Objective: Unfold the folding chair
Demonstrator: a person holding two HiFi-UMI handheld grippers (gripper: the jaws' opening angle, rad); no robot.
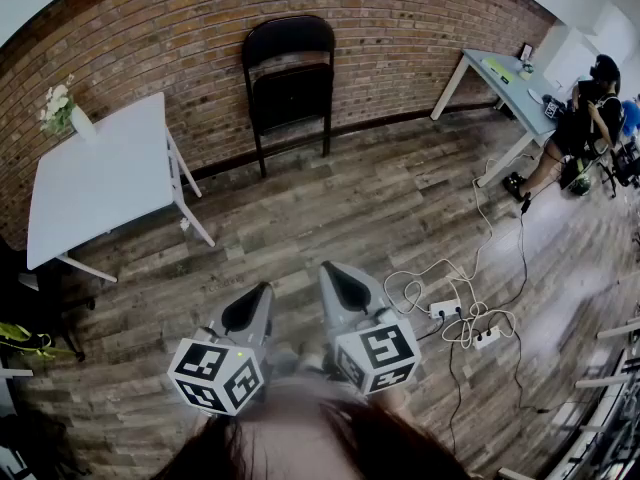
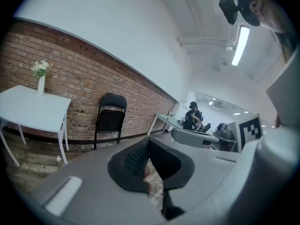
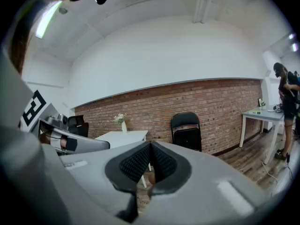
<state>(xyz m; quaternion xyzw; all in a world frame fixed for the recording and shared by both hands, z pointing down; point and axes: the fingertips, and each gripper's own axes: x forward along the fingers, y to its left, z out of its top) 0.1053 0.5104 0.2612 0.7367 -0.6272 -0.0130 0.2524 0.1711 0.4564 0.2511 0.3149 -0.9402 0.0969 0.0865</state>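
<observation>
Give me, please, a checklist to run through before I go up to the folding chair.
1. Chair folded, upright against the brick wall: ok.
2. Chair within reach: not ok, it is far from both grippers.
3. Left gripper and right gripper empty: ok.
4. Grippers open for a grasp: not ok, both are shut.
5. Cables out of the path: ok, they lie off to the right.
6. Table apart from the chair: ok.
</observation>
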